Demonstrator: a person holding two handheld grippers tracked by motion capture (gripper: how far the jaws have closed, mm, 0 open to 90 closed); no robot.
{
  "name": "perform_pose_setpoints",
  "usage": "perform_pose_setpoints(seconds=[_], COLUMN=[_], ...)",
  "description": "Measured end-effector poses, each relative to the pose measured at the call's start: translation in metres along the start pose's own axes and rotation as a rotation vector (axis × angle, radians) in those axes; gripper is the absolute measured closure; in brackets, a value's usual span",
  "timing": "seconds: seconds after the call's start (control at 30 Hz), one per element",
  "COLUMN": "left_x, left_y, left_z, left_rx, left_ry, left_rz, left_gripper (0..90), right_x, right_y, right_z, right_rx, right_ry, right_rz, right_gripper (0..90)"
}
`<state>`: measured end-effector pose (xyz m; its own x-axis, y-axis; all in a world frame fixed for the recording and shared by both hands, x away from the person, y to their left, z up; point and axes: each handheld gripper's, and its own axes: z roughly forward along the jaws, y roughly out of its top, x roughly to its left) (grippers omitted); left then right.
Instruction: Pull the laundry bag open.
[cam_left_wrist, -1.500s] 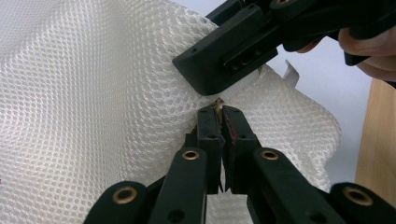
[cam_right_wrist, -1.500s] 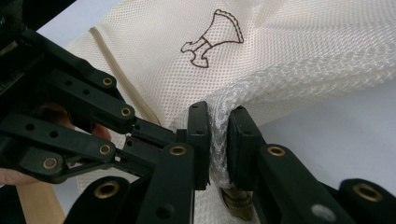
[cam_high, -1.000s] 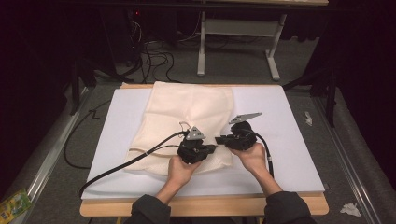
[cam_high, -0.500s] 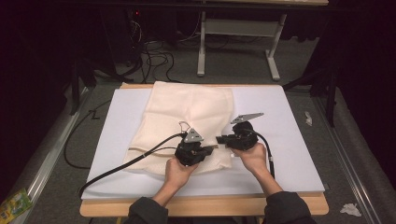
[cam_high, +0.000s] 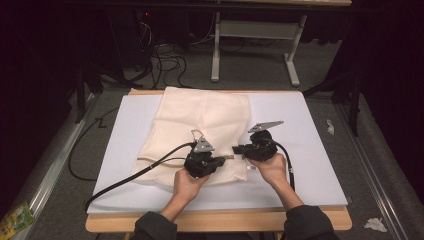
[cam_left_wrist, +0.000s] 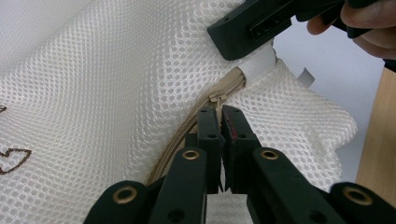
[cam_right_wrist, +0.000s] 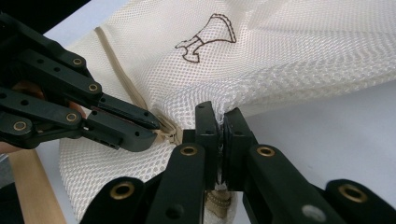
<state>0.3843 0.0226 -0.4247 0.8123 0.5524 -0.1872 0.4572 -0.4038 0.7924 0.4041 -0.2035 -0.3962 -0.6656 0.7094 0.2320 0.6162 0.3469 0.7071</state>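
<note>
Mesh bag (cam_high: 200, 127) lies on the white board (cam_high: 310, 150), left of centre; the board sits on the wooden table (cam_high: 220, 225). Left gripper (cam_high: 222, 160) and right gripper (cam_high: 239, 150) meet at the bag's near right corner, by the zipper (cam_left_wrist: 187, 135).

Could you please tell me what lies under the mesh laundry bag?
The mesh laundry bag lies on a white board that tops the wooden table. Whether the bag holds anything cannot be seen; both tools pinch it by the zip.
</note>
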Motion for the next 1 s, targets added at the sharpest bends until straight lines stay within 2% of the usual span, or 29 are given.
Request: perform_pose_setpoints(seconds=[0.23,0.5,0.63,1.0], left_x=[0.0048,0.0052,0.0058,0.0078], left_y=[-0.0034,-0.0044,-0.0042,-0.0083], left_z=[-0.0048,-0.0068,-0.0073,-0.0095], left_rx=[0.0,-0.004,-0.01,-0.001], left_ry=[0.011,0.01,0.001,0.011], left_rz=[-0.015,-0.009,-0.021,-0.023], left_gripper=[87.3,87.3,87.3,87.3], right_x=[-0.0028,-0.0031,-0.0017,-0.0028], right_y=[-0.0011,-0.0022,-0.002,-0.0017], right_z=[-0.0019,-0.002,-0.0033,-0.0043], right_rx=[-0.007,-0.01,-0.013,-0.023], right_ry=[0.0,0.0,-0.009,-0.006], right_rz=[0.001,-0.006,-0.007,-0.006], right_gripper=[88.6,88.6,88.7,88.7])
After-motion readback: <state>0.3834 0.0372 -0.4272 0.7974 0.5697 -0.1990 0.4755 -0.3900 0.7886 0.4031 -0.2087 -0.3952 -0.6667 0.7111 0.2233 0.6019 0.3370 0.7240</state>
